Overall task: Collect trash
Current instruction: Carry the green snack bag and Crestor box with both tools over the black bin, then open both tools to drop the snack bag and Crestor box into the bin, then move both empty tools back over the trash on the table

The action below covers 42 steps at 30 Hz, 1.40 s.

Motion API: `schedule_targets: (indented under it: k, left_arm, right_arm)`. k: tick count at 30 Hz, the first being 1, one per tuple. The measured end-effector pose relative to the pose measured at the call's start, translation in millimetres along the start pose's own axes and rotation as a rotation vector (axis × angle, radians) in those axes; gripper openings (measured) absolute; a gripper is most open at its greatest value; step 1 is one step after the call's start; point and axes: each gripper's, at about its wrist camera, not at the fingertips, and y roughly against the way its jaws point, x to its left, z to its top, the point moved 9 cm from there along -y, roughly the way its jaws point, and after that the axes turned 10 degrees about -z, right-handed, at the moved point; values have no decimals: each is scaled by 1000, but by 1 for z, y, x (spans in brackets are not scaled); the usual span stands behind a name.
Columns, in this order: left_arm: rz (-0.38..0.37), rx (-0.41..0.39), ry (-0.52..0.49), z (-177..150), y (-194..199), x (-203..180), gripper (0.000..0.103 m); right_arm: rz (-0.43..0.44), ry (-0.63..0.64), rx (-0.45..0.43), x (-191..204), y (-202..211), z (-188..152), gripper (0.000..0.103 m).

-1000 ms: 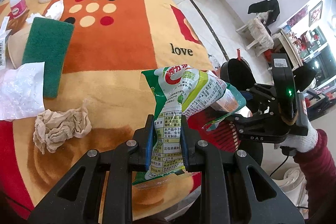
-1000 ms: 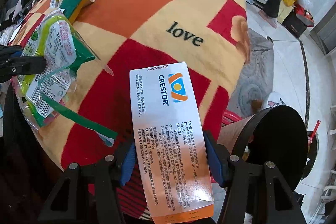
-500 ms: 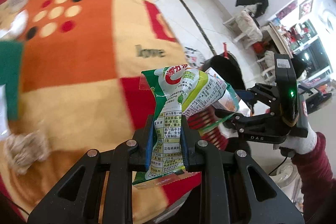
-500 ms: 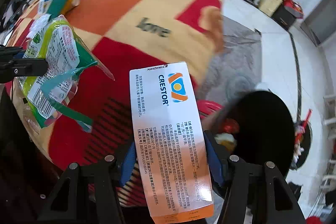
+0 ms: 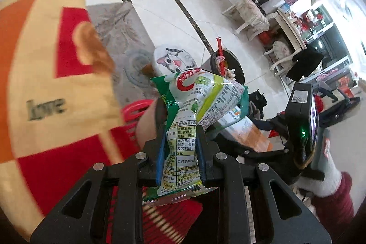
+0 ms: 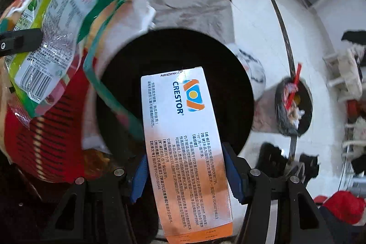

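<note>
My left gripper (image 5: 180,148) is shut on a green and white snack wrapper (image 5: 194,106), held off the table's edge. The wrapper also shows at upper left in the right wrist view (image 6: 52,33). My right gripper (image 6: 185,166) is shut on a white and orange Crestor medicine box (image 6: 185,136), held right over the dark open mouth of a black bin (image 6: 171,56). In the left wrist view the box (image 5: 247,129) peeks out behind the wrapper, with the right gripper body (image 5: 302,129) to its right.
The table with its red, orange and cream "love" cloth (image 5: 45,84) lies left. A red basket (image 5: 135,111) sits under its edge. A second small bin with trash and a red stick (image 6: 292,104) stands on the white tile floor. Chairs stand farther off.
Both grippers have swung away from the tabletop toward the floor side. The black bin now lies directly under the Crestor box. Both still hold their items.
</note>
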Motion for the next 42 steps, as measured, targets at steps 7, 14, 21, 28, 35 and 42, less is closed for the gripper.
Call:
schedule_targets:
  k: [7,14,21,28,35,42]
  left_arm:
    - [-49,22,38,9,-34,5,49]
    - [-33,1,16,9,-20,5,56]
    - [73,-59,-26,-2,14,17,56]
    - [186,-159,-75,-29,64,35,56]
    - [286,-227,-32,-62,115,74,56]
    - [373,-275,39,-87,168,118,56]
  right_arm:
    - [47,-128,11,-28,-22,11,82]
    - [50,-146,-17,-28,-20,14,82]
    - [75,-161,-96,1,1,20,82]
    - [155,-132,-189,57,28,33,82]
    - [209,-66,-245,116,58,45,82]
    - [258,8,-268,174,79,62,82]
